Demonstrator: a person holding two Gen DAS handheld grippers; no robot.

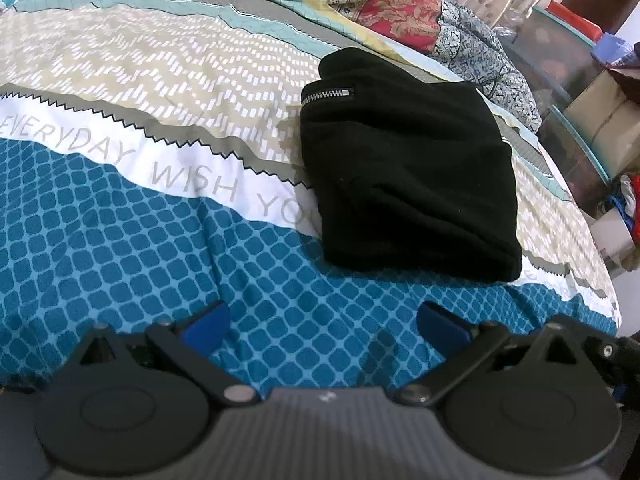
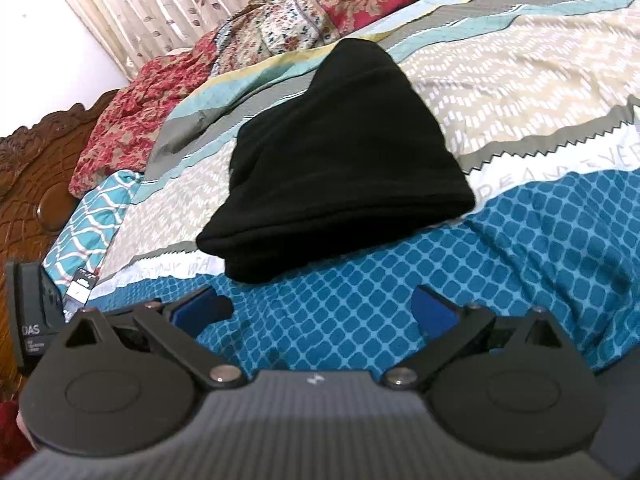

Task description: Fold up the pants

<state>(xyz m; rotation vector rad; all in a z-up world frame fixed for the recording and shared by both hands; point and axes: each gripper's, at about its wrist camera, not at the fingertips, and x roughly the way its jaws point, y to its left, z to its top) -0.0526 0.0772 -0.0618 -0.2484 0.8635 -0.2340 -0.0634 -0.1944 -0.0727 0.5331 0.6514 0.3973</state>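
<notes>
Nearest the lens in the left wrist view, the left gripper (image 1: 323, 322) is seen along the bottom of the frame, its two blue fingertips (image 1: 210, 320) spread wide apart with only the bedspread (image 1: 120, 240) showing between them; nothing is held. The black pants (image 1: 408, 168) are found right of centre in that frame, folded into a compact, thick bundle and laid flat on the bedspread, well clear of the fingertips. A silver zipper (image 1: 329, 95) is visible at the bundle's upper left corner. The bundle straddles the blue tiled band, the white band printed with grey lettering (partly covered by the cloth) and the beige zigzag band.

From the right wrist view, the right gripper (image 2: 324, 314) is likewise shown at the bottom of the frame, its blue fingertips (image 2: 434, 314) held wide apart over the blue tiled cloth and empty. The pants (image 2: 340, 160) sit at the centre of this frame, just above the fingertips but not touching them, with the stacked folded edges turned toward the lower left. A red floral quilt (image 2: 132, 120) is bunched at the upper left, with a carved wooden headboard (image 2: 36, 168) at the left edge and a pale leaf-print curtain (image 2: 168, 8) behind it.
</notes>
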